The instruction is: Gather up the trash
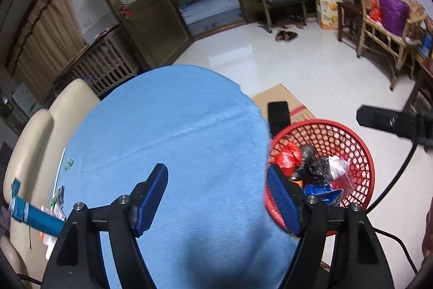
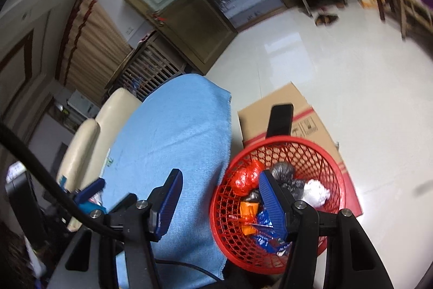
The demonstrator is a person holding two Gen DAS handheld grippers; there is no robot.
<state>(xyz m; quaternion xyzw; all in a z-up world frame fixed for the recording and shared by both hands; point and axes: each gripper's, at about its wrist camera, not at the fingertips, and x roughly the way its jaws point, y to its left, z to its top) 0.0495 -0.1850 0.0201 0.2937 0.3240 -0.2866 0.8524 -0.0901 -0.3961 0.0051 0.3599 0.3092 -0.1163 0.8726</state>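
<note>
My left gripper (image 1: pixel 216 169) is open above the blue cloth-covered table (image 1: pixel 176 126), with nothing between its blue pads. The red mesh basket (image 1: pixel 351 142) stands on the floor just past the table's right edge. It holds a red bag (image 1: pixel 289 156), a black bag (image 1: pixel 308 161), a clear wrapper (image 1: pixel 338 167) and a blue packet (image 1: pixel 324 194). My right gripper (image 2: pixel 220 174) is also open and empty. Its left finger hangs over the cloth and its right finger over the basket (image 2: pixel 319 153), where the red bag (image 2: pixel 246 178) and a white wad (image 2: pixel 316 191) lie.
Small wrappers (image 1: pixel 59 197) and a teal tube (image 1: pixel 35 218) lie at the table's left edge, beside a cream sofa (image 1: pixel 29 148). A flat cardboard box (image 2: pixel 297 115) lies under the basket, and a black upright bar (image 2: pixel 281 121) stands behind it. A black device on a cable (image 1: pixel 389 122) hangs at the right.
</note>
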